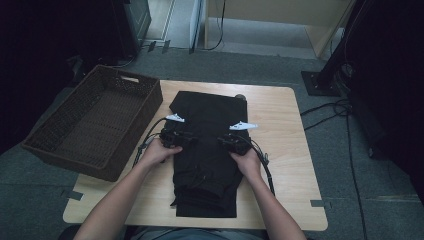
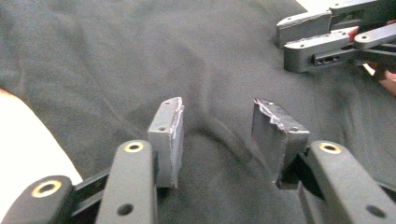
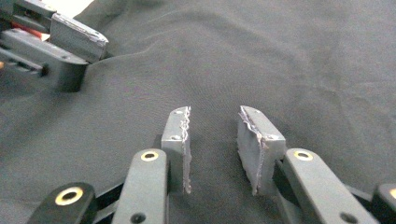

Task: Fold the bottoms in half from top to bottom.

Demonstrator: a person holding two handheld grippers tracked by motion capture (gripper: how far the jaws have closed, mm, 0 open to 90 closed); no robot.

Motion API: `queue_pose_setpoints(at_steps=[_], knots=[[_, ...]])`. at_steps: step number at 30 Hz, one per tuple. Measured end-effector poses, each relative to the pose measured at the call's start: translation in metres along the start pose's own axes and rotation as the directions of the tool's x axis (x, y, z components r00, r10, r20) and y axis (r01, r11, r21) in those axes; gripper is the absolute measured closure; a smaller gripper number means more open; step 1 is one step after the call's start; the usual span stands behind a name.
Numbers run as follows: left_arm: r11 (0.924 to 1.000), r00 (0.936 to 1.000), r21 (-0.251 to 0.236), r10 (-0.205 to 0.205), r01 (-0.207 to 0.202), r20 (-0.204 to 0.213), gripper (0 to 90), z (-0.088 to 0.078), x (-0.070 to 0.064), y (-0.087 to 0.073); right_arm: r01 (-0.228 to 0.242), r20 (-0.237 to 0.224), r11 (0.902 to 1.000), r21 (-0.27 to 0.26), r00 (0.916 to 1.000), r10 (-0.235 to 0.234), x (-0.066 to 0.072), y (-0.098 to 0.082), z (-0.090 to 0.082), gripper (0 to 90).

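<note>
A black folded garment (image 1: 205, 150) lies lengthwise down the middle of a light wooden table (image 1: 285, 115). Both hands rest on its middle, each holding a gripper that points inward at the other. My left gripper (image 1: 192, 138) sits low over the cloth (image 2: 210, 56) with its jaws apart (image 2: 218, 105). A soft ridge of fabric runs between the pads, and they are not pressing on it. My right gripper (image 1: 220, 142) also hovers close over the cloth (image 3: 280, 60), jaws apart (image 3: 215, 112), with nothing pinched. The opposite gripper's fingers (image 2: 308, 21) (image 3: 77, 35) show close by in each gripper view.
A dark wicker basket (image 1: 131, 77) stands off the table's left edge, with nothing in it. Bare wood runs along the right side and the near-left corner. Cables (image 1: 330, 110) and a dark stand base (image 1: 320, 80) lie on the grey floor at the right.
</note>
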State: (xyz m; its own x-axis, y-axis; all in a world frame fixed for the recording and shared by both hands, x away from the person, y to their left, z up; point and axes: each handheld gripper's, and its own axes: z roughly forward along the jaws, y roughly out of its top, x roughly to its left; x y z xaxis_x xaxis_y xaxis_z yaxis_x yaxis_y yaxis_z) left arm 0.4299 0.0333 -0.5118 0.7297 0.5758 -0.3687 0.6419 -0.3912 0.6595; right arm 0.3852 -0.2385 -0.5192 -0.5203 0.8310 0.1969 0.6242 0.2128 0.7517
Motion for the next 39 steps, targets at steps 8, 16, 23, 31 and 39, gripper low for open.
queue_pose_setpoints(at_steps=[8, 16, 23, 31, 39], knots=[[0.9951, 0.9951, -0.036, -0.090, 0.092, 0.041, 57.7, -0.001, 0.007, -0.005, -0.023, -0.001, 0.9996, -0.012, 0.9997, 0.023, -0.001, -0.002, 0.000, 66.1], [0.9989, 0.9989, 0.001, -0.047, 0.047, 0.007, 70.3, -0.003, -0.007, -0.011, -0.010, -0.004, 0.9997, -0.023, 0.9999, 0.010, 0.001, -0.008, -0.005, 67.9], [0.9983, 0.9983, 0.021, -0.054, 0.054, 0.020, 71.5, -0.006, -0.021, -0.020, -0.004, -0.032, 0.9998, -0.018, 0.9995, 0.003, 0.003, -0.017, -0.015, 67.4], [0.9983, 0.9979, 0.035, -0.047, 0.046, 0.044, 70.0, -0.007, -0.040, -0.032, 0.019, -0.052, 0.9998, 0.012, 0.9985, -0.019, 0.011, -0.031, -0.033, 64.3], [0.9982, 0.9966, 0.035, -0.050, 0.048, 0.065, 67.8, -0.010, -0.054, -0.044, 0.023, -0.079, 0.9992, 0.033, 0.9967, -0.021, 0.017, -0.044, -0.049, 63.2]])
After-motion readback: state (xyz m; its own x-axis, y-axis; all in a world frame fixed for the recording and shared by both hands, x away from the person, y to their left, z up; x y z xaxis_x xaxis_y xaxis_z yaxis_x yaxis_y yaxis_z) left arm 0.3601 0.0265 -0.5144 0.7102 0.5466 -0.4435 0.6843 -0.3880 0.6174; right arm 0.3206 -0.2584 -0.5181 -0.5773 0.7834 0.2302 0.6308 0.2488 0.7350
